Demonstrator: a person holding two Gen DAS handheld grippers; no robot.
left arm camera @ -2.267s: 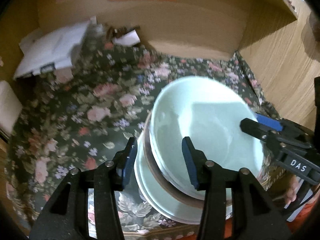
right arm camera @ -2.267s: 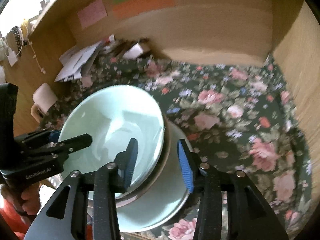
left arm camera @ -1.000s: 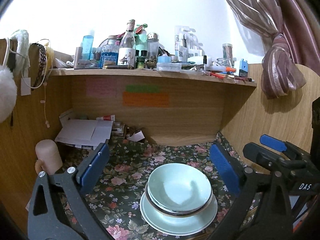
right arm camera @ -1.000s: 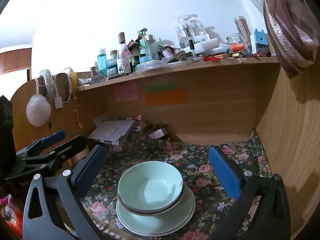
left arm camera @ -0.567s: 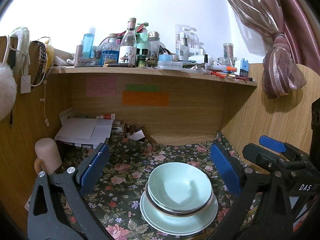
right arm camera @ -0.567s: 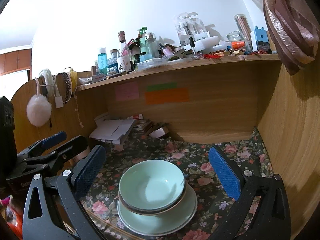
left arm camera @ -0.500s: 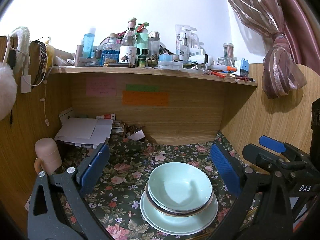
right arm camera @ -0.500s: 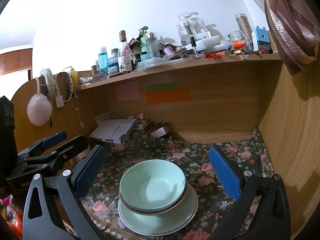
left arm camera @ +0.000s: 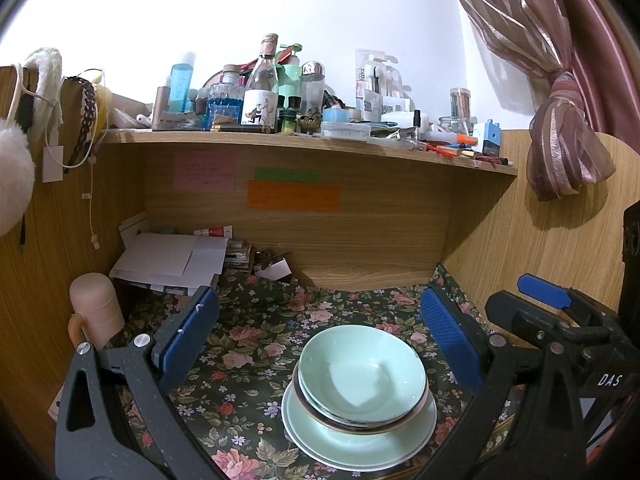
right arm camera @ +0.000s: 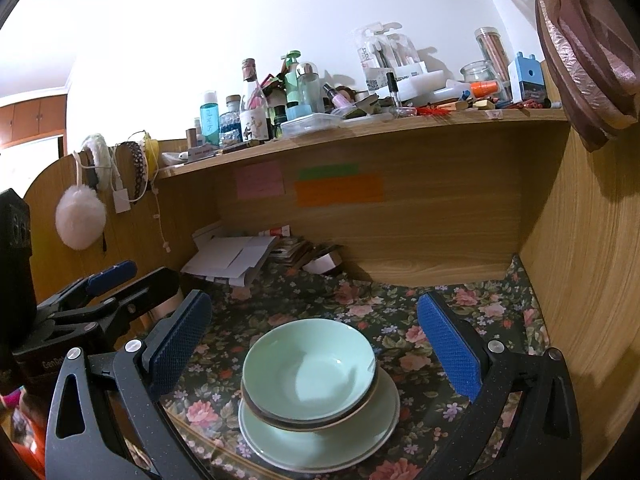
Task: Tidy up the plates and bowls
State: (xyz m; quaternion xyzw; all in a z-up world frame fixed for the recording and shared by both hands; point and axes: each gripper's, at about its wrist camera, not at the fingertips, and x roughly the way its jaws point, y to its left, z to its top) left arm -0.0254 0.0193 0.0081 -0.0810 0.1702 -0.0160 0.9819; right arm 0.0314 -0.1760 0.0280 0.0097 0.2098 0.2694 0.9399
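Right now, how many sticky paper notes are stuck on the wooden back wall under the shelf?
3: a pink note on the left, a small green note beside it, and an orange note right below the green one.

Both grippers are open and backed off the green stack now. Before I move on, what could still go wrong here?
1. The bowls sit off-centre on the plate, shifted toward its left rim, so a nudge might tip or slide them.
2. The plate lies near the desk's front edge; a bump may push it off.
3. The left gripper and right gripper flank the stack, so a careless swing could clip it.
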